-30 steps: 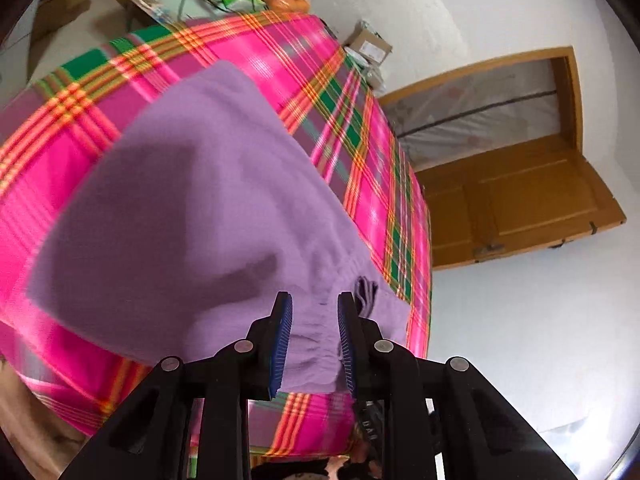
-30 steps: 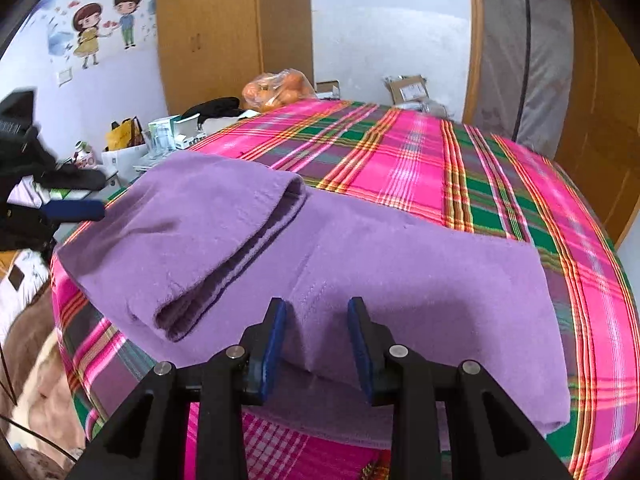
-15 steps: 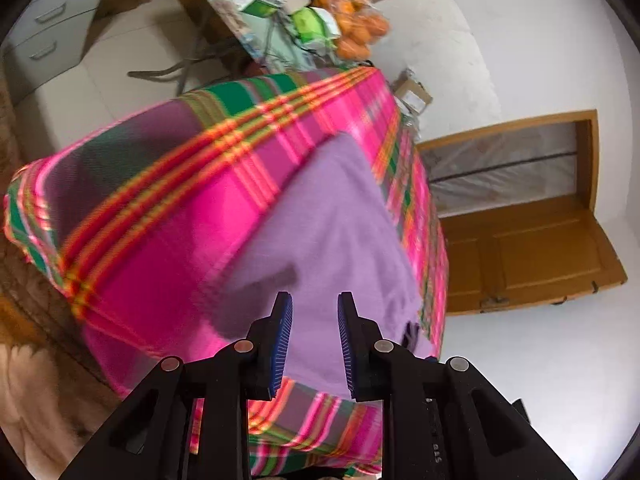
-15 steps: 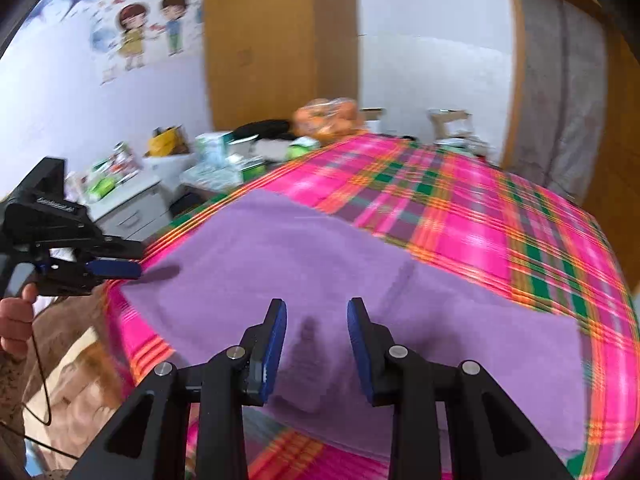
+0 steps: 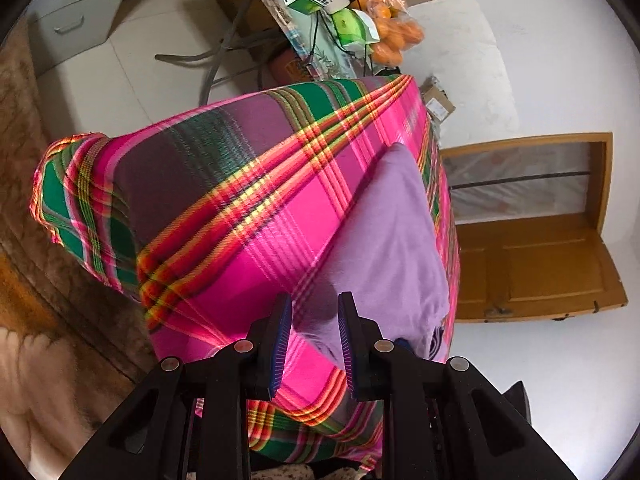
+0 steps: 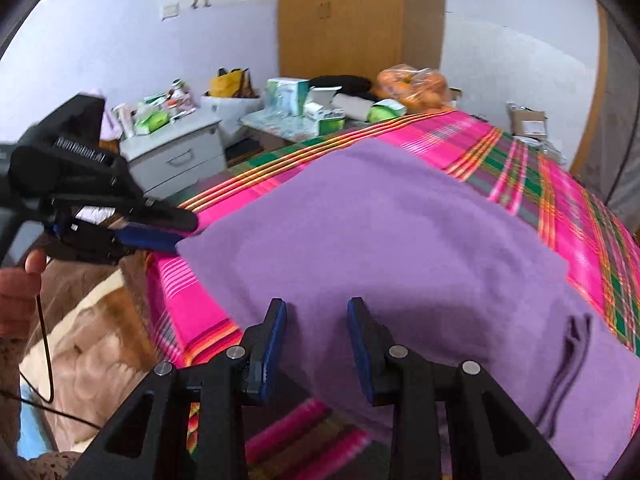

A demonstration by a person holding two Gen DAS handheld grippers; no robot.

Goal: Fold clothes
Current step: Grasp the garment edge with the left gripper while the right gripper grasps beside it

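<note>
The purple garment (image 6: 400, 248) lies spread on the plaid-covered counter (image 5: 248, 216), seemingly folded once with more folds left, while the left gripper (image 5: 311, 334) and right gripper (image 6: 316, 338) hover over its near edge, jaws parted and empty.

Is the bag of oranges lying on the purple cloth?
No, the bag of oranges sits on the cluttered table beyond the bed, apart from the purple cloth.
</note>
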